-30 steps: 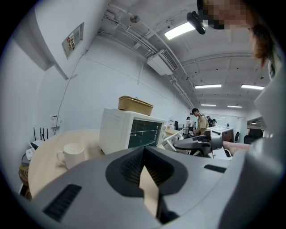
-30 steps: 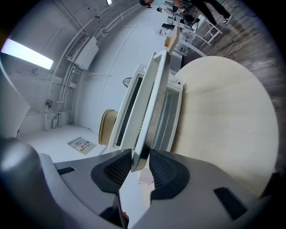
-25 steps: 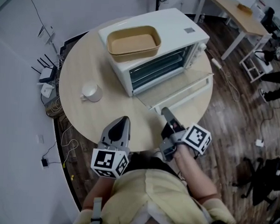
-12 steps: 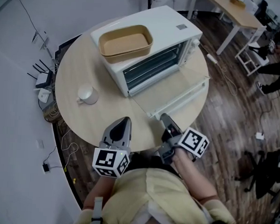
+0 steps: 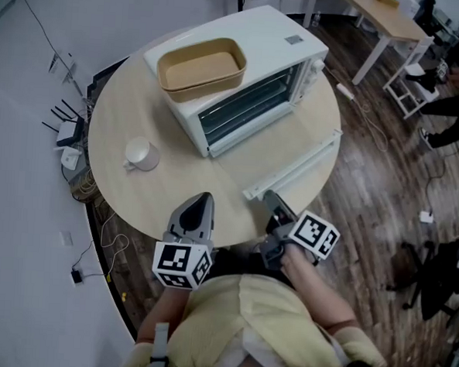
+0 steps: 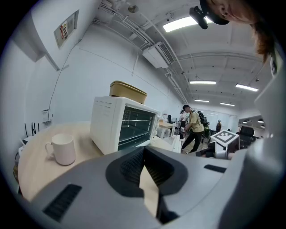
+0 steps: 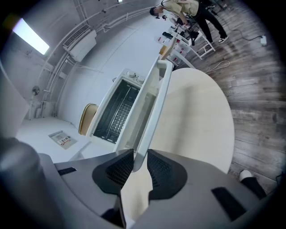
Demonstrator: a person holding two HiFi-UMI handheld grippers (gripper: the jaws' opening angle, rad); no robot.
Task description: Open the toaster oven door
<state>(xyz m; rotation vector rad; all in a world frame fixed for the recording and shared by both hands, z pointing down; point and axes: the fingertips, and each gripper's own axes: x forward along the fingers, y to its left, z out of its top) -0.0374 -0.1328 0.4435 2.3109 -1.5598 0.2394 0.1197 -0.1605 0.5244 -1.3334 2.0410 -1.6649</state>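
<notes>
The right gripper [image 5: 270,196], jaws just closing, clamps the door handle [image 5: 294,165] at 5 o'clock of the toaster oven [image 5: 279,36]; the left gripper [image 5: 205,196] has its jaws together and empty.

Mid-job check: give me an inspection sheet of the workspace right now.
Surface: round table, pale wood.
Job's things: oven at the far side; door down flat, handle along its near edge.
Clutter: tray on the oven; mug left of it.
Grippers: left gripper shut, empty, over the near rim; right gripper jaws just closing, pads on the handle's end.
Cables: cords on the floor left of the table; another to its right.
Surroundings: router, desk, person, wood floor.
</notes>
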